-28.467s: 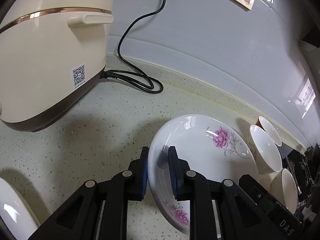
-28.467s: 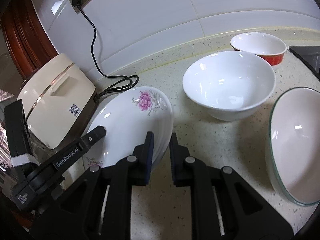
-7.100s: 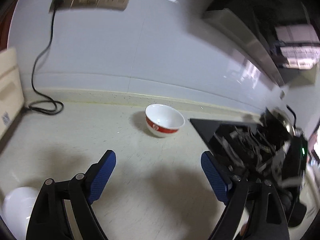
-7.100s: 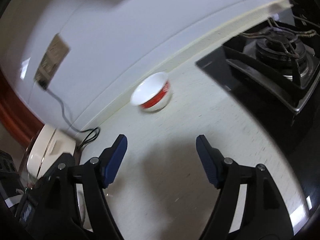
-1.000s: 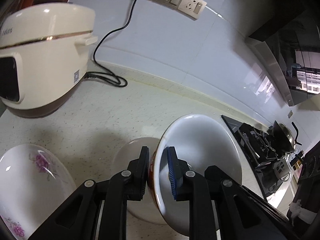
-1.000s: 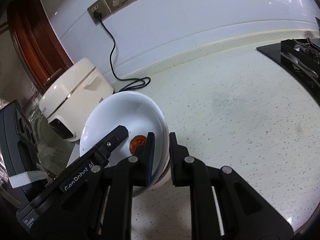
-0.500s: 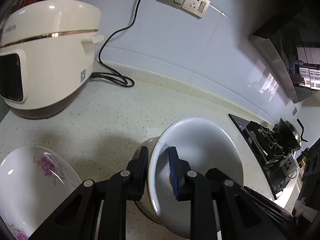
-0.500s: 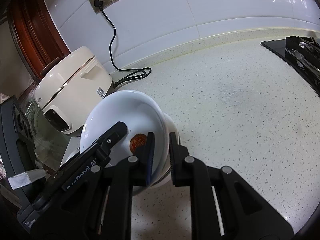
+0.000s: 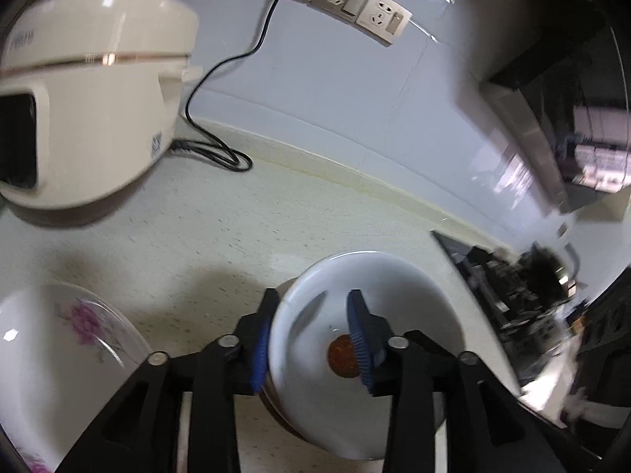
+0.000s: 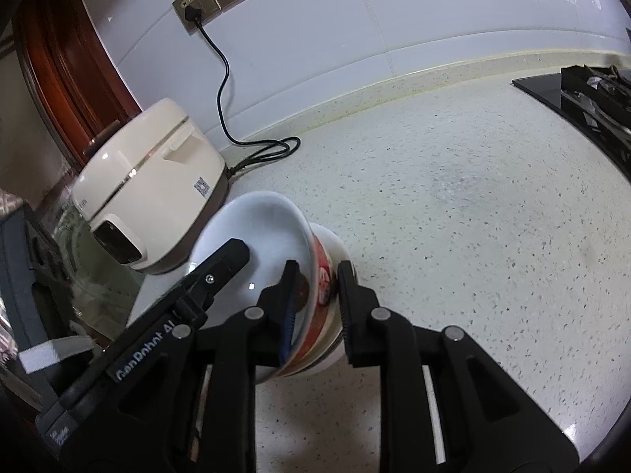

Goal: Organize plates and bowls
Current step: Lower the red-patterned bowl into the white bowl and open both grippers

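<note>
Bowls are being nested — the red-banded bowl (image 10: 315,276) sits in a white bowl (image 10: 335,244), both grippers (image 9: 311,335) (image 10: 315,303) parted off its rim — next, withdraw clear.

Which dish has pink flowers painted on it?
The shallow plate at the left edge of the left wrist view. The bowl between the left claw fingers carries a red medallion instead.

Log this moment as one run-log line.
step: nest red-banded bowl in white bowl | left gripper: open | right gripper: open | status: released
</note>
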Available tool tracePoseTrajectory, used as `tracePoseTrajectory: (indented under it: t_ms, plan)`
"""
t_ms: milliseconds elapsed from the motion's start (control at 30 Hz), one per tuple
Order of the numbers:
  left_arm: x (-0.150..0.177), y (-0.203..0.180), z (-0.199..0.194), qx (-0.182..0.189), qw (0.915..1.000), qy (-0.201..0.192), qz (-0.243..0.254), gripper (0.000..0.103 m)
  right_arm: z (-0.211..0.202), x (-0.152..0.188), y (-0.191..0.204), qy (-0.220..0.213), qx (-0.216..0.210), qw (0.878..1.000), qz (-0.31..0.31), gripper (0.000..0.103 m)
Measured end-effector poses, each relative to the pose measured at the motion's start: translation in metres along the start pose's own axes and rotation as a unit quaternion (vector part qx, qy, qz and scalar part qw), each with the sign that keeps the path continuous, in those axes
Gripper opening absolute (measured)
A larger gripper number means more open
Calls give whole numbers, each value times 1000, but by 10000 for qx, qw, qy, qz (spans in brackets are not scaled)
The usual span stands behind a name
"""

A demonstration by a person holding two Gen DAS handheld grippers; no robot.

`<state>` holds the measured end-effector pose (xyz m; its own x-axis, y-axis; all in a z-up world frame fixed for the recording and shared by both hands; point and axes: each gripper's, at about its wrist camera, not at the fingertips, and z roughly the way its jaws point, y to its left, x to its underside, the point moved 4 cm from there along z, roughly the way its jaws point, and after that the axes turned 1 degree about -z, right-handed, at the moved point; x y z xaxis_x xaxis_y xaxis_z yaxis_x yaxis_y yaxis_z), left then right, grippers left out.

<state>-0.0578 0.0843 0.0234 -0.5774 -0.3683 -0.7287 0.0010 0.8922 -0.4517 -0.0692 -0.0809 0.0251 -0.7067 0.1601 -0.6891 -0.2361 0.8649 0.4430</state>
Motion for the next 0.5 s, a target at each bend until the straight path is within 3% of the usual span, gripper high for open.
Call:
tracePoseTrajectory:
  t_ms: [67,133,233,367,500]
  plan:
    - [-2,1,-2,195,9997,-67,-151,55,-6,-3,-2,-152,35,9999,40,33]
    - [-3,0,-4,165,9997,-153,-135,60,-8,-5,-5,-186,49,9998,78,40]
    - [-7,3,-10,-52,9993,-314,-175,84,-12,-6,-11,-206,-21,9996,194,51]
    - [-14,9,-14,-7,9990,-362,-276,86,-14,-6,-17,-140,-135,9994,290,64]
    - [-16,18,-3,-34,9990,9,-444,86,-9,-1,-22,77,-439,9979,463,71]
